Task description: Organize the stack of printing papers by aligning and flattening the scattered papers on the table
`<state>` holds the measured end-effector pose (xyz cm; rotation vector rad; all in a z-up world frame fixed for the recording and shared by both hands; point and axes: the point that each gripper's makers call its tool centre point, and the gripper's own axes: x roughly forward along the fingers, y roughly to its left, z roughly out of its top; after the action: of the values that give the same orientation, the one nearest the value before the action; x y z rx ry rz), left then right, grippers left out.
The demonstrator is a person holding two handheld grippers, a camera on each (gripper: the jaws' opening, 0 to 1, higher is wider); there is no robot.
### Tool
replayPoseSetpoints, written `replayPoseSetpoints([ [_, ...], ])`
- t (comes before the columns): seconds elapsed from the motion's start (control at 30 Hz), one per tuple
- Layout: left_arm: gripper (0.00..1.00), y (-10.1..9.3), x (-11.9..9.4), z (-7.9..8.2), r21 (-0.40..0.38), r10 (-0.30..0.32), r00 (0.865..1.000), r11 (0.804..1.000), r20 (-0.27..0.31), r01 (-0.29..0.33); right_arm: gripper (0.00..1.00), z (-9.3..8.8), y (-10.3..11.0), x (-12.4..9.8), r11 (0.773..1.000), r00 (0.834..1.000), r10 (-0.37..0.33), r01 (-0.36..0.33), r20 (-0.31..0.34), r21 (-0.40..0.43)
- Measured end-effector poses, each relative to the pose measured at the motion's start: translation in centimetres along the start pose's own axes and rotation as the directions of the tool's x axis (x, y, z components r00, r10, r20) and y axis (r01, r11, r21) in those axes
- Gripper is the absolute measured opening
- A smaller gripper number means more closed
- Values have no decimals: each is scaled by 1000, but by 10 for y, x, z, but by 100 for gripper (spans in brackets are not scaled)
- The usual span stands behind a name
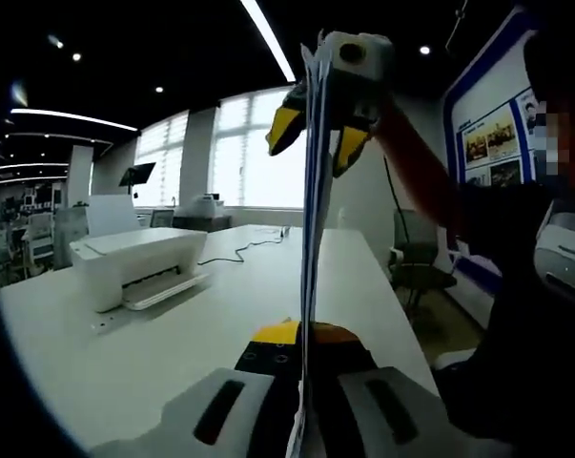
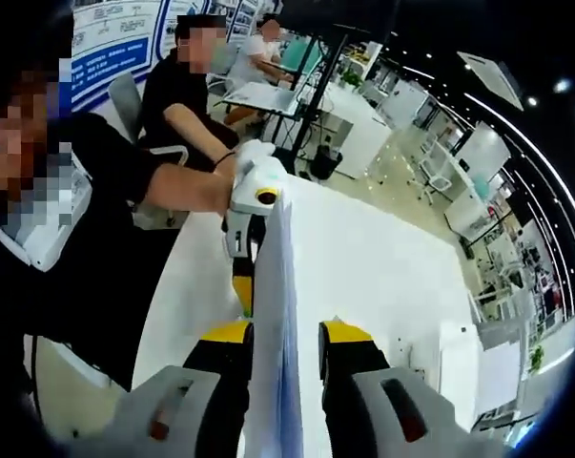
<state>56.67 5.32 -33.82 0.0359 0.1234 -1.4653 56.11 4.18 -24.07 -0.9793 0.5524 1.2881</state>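
A stack of printing papers [image 1: 311, 239] stands on edge in the air above the white table [image 1: 201, 324], and I see it edge-on. My left gripper [image 1: 304, 334] is shut on its near end, yellow tips pressed to both sides. At the far end my right gripper [image 1: 318, 134] straddles the stack with its yellow tips spread a little apart. In the right gripper view the paper stack [image 2: 276, 286] runs between my right gripper's [image 2: 285, 334] jaws, with a gap on the right side. The left gripper [image 2: 252, 286] holds the far end there, gripped by a person's hand.
A white printer [image 1: 139, 262] sits on the table at the left, with a cable [image 1: 244, 250] trailing behind it. A person in black [image 2: 87, 219] stands at the table's edge. Another person sits at a desk [image 2: 268, 95] behind, and a chair [image 1: 416, 267] stands beside the table.
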Motion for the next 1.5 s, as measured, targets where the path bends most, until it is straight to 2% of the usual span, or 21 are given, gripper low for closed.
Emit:
replayPoseSetpoints([
  [0.07,6,0,1,0,-3,-2,1000,1000,-1,2,24,-4,-2,4,1000,998,16,-17,-64,-17],
  [0.23,6,-2,2,0,1,-10,1000,1000,-9,10,22,-9,3,20,998,990,55,-59,-129,-30],
  [0.3,6,-2,2,0,4,-11,1000,1000,-10,11,14,-14,8,25,996,985,78,-84,-155,-30],
  [0.37,6,-2,2,0,5,-10,1000,1000,-11,10,2,-15,12,27,994,983,93,-100,-160,-32],
  [0.4,6,-2,2,0,3,-8,1000,1000,-11,8,0,-15,14,27,994,982,104,-110,-158,-30],
  [0.5,6,0,2,0,-9,-9,1000,1000,-6,9,0,-16,21,24,991,981,115,-123,-155,-44],
  [0.63,8,3,5,-1,8,16,1000,1000,8,-16,0,-19,21,22,994,983,110,-112,-145,-6],
  [0.73,17,6,7,-10,38,51,999,998,-17,-51,0,-25,19,16,996,985,88,-88,-152,4],
  [0.8,18,5,6,-13,31,49,999,998,-14,-48,0,-25,16,10,998,990,67,-65,-121,22],
  [0.9,25,8,1,-16,23,75,997,997,16,-75,0,-21,13,-2,998,999,40,-39,-27,45],
  [1.07,30,20,-13,-21,-4,128,989,992,80,-128,0,-21,12,-20,996,995,11,-19,95,92],
  [1.13,30,21,-19,-20,-2,144,982,989,126,-145,0,-25,9,-27,994,992,-6,-8,123,106],
  [1.23,34,19,-25,-27,-19,145,978,989,148,-144,0,-30,6,-35,991,985,-31,9,167,132],
  [1.3,36,19,-27,-30,-33,148,975,989,169,-144,0,-30,6,-41,989,978,-44,13,205,150],
  [1.43,38,15,-30,-27,-75,135,957,990,256,-120,0,-30,8,-52,987,960,-72,29,272,160],
  [1.5,38,13,-31,-28,-76,127,952,991,278,-110,0,-29,9,-57,985,949,-79,28,305,168],
])
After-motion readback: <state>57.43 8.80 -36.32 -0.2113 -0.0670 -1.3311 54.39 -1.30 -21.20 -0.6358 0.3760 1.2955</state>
